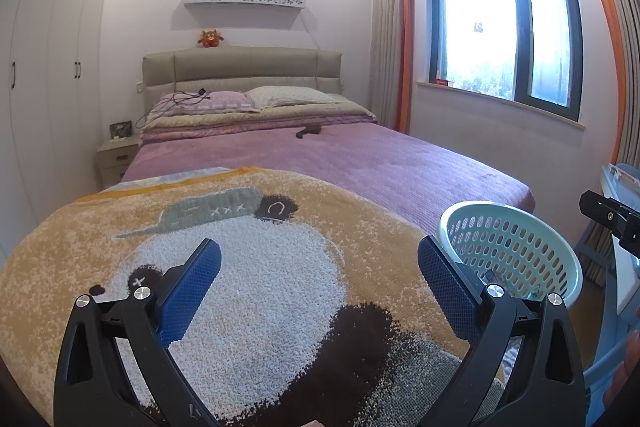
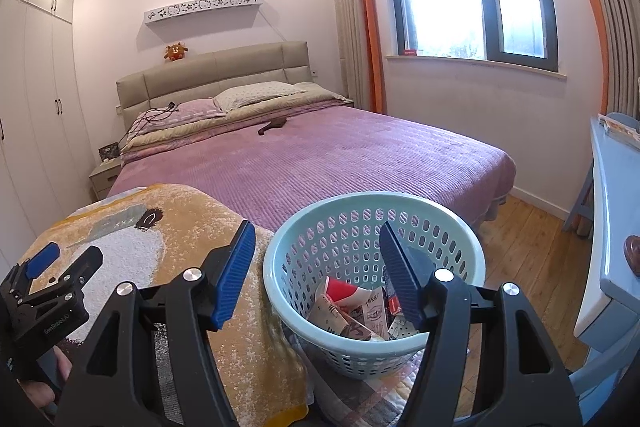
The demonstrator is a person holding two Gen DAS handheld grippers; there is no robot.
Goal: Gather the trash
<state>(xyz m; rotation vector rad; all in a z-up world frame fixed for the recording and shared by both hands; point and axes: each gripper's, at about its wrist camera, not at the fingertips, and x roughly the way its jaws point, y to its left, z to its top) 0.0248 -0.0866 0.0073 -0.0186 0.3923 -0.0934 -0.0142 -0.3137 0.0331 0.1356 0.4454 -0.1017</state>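
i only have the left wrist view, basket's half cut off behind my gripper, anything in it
Observer: Yes, the basket holds crumpled paper trash at the bottom.
Operator: right gripper holding anything
Observer: No, the right gripper is open and empty above the basket.
Operator: what's right of the basket
Observer: Bare wooden floor, then a blue-grey table.

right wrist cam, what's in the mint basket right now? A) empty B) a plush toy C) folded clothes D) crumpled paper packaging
D: the basket at the foot of the bed holds crumpled paper packaging, printed brown and red, piled at its bottom.
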